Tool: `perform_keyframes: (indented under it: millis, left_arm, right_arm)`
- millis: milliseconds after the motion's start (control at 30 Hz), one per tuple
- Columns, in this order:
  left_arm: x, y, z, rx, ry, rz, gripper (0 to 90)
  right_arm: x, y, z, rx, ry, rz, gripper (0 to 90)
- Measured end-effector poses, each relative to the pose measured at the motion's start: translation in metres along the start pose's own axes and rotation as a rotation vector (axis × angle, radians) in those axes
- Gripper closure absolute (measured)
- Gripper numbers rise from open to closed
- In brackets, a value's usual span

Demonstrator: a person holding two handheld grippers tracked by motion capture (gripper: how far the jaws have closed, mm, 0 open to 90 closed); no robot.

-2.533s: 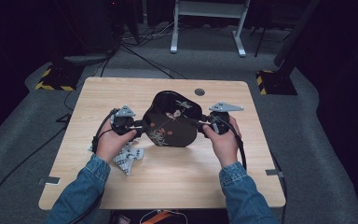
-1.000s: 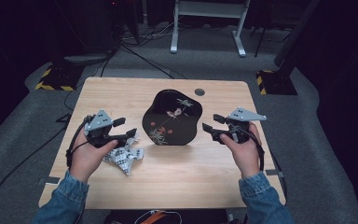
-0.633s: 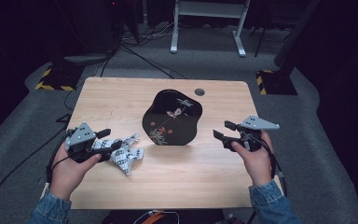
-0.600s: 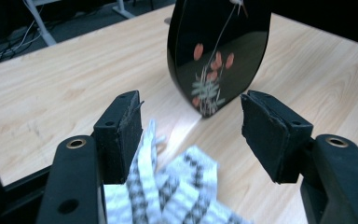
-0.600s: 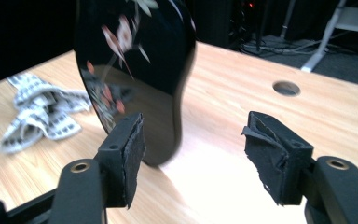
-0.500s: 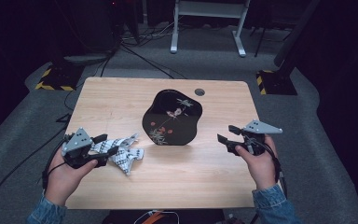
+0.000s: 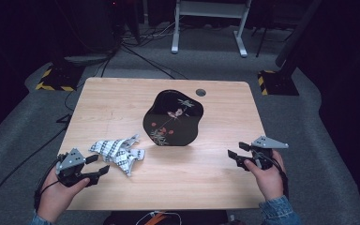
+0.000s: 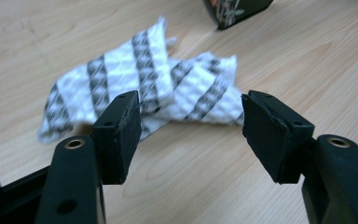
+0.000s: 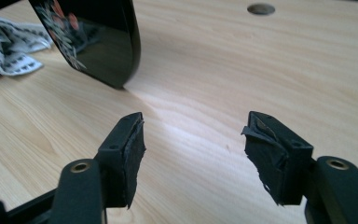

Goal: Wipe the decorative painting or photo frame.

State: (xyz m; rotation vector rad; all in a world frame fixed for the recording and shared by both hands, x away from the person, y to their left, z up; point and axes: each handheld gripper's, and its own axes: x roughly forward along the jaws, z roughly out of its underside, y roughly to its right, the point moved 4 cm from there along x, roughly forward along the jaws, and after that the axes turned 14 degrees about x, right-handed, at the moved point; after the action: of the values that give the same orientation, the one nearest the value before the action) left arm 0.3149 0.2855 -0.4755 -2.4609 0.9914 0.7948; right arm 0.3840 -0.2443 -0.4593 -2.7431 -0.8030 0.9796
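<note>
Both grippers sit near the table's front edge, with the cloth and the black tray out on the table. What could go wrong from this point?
The left gripper has just been opening, nothing between its jaws, and faces the crumpled patterned cloth; a grab at the loose folds may catch only one layer and drag it. The black lacquer tray lies close beside the cloth, so a pull might nudge it. The right gripper is open over bare table, and its far pad looks torn, which could weaken its grip.
</note>
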Motion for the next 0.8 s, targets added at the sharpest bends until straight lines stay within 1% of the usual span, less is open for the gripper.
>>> perform_keyframes:
  millis: [100, 133, 200, 333, 367, 400, 433, 500, 533, 600, 667, 733, 800]
  left_arm:
    - [0.004, -0.002, 0.01, -0.02, -0.02, 0.014, 36.2]
    - [0.006, -0.003, 0.013, -0.024, -0.032, 0.012, 36.1]
    - [0.008, -0.005, 0.02, -0.016, -0.067, 0.006, 35.1]
    - [0.012, -0.008, 0.029, -0.028, -0.095, 0.009, 34.5]
    - [0.012, -0.008, 0.029, -0.028, -0.095, 0.009, 34.4]
    - [0.014, -0.01, 0.032, -0.018, -0.102, -0.008, 33.8]
    - [0.014, -0.011, 0.032, -0.003, -0.106, -0.009, 33.0]
    - [0.016, -0.012, 0.033, 0.001, -0.105, -0.004, 32.2]
    - [0.017, -0.012, 0.034, -0.004, -0.103, -0.006, 32.0]
    - [0.018, -0.012, 0.035, -0.001, -0.106, -0.005, 31.5]
    - [0.02, -0.015, 0.038, 0.012, -0.098, -0.023, 30.5]
    - [0.021, -0.016, 0.038, 0.017, -0.093, -0.035, 30.2]
    - [0.022, -0.017, 0.037, 0.024, -0.079, -0.055, 30.3]
  right_arm:
    - [0.003, 0.005, 0.01, 0.023, -0.024, 0.011, 38.4]
    - [0.004, 0.006, 0.013, 0.026, -0.037, 0.019, 38.4]
    - [0.007, 0.009, 0.019, 0.016, -0.054, 0.035, 38.4]
    - [0.014, 0.013, 0.027, 0.02, -0.083, 0.052, 38.3]
    - [0.015, 0.014, 0.028, 0.019, -0.089, 0.057, 38.3]
    - [0.018, 0.015, 0.03, 0.018, -0.096, 0.06, 37.9]
    - [0.019, 0.016, 0.032, 0.013, -0.104, 0.064, 37.6]
    - [0.022, 0.018, 0.033, 0.003, -0.106, 0.07, 36.7]
    - [0.023, 0.02, 0.035, 0.001, -0.107, 0.073, 36.7]
    - [0.024, 0.02, 0.036, 0.005, -0.108, 0.072, 36.6]
    - [0.026, 0.024, 0.038, -0.002, -0.104, 0.078, 36.0]
    - [0.028, 0.026, 0.04, -0.001, -0.103, 0.081, 35.6]
    - [0.03, 0.028, 0.043, -0.014, -0.103, 0.088, 34.9]
